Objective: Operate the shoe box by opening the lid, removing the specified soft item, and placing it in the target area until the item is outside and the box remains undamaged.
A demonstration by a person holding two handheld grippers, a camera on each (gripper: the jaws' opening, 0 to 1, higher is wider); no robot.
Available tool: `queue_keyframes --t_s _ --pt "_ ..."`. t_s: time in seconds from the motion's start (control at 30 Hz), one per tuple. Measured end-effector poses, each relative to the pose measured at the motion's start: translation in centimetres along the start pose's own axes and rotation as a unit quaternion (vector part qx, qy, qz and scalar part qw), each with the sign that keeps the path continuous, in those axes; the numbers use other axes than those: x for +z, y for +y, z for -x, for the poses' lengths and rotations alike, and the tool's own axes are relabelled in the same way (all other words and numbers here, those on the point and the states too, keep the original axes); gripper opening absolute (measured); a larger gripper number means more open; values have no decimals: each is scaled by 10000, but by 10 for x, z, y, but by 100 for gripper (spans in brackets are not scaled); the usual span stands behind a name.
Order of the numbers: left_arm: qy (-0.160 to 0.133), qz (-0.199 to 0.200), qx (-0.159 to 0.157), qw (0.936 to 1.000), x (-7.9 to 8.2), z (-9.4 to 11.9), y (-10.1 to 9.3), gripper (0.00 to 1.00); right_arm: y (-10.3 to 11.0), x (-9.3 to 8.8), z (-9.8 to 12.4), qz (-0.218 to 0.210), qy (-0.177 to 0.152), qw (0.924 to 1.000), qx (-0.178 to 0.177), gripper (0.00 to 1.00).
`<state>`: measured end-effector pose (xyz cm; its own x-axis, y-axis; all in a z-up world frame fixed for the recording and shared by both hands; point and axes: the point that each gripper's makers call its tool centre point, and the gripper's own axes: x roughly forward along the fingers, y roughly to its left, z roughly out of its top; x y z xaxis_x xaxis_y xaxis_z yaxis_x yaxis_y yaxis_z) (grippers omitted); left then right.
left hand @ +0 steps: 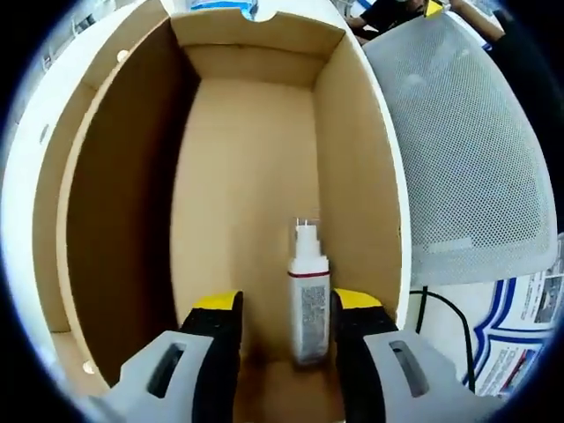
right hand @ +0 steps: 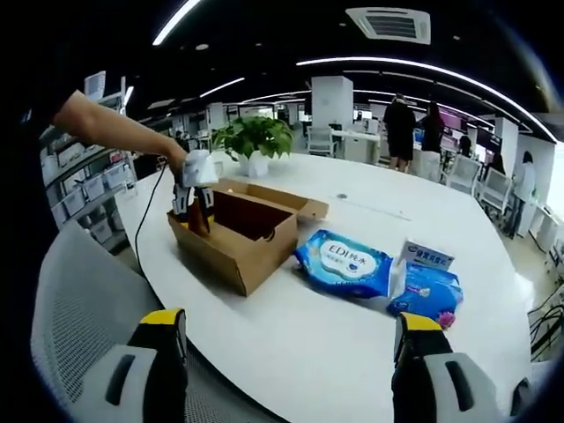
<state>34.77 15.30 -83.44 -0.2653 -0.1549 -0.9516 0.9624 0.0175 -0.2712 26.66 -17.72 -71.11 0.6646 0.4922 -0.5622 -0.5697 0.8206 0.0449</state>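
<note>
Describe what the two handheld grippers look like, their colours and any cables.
Both the left gripper and the right gripper have black jaws with yellow tips set in pale grey housings. In the right gripper view, the left gripper shows a pale grey body, and a black cable trails from it.

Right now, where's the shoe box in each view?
Left gripper view: the shoe box fills the centre, seen from inside, with a white tube standing between the left gripper jaws.
Right gripper view: left of centre on the white table.
Shared landmark: the mesh chair back.
</note>
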Motion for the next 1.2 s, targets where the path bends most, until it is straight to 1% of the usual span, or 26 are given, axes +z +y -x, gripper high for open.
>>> queue_keyframes --t_s 0.23,0.47,0.57,0.63,0.67,0.8,0.93,1.03,1.07,1.1,1.2 --pt "117 12 38 9999 -10 -6 0 34 -1 0 -1 5 14 10000 -7 98" --pt "30 22 146 9999 -12 -8 2 32 -1 1 0 -11 -7 10000 -12 98" --pt "12 23 210 9998 -12 -8 4 28 -1 2 0 -30 -44 10000 -12 97" --pt "-3 18 326 9995 -11 -8 8 26 -1 3 0 -31 -53 10000 -9 97" --pt "-11 117 318 9994 -11 -8 7 25 0 3 -1 -21 -63 10000 -10 97" --pt "-44 151 353 9993 -11 -8 7 25 1 3 -2 -29 -66 10000 6 97" --pt "-90 354 407 9985 -10 -8 6 24 2 3 -2 -38 -78 10000 11 97" --pt "-205 477 368 9980 -5 -6 4 19 2 4 -1 -34 -103 9999 10 97" --pt "-219 777 473 9956 -4 -4 7 19 2 4 -1 -32 -109 9999 12 97" --pt "-208 636 451 9967 -3 -4 8 19 2 4 -1 -29 -115 9999 12 97" --pt "-111 595 461 9971 -5 -4 5 19 3 4 -1 -14 -123 9999 24 96"
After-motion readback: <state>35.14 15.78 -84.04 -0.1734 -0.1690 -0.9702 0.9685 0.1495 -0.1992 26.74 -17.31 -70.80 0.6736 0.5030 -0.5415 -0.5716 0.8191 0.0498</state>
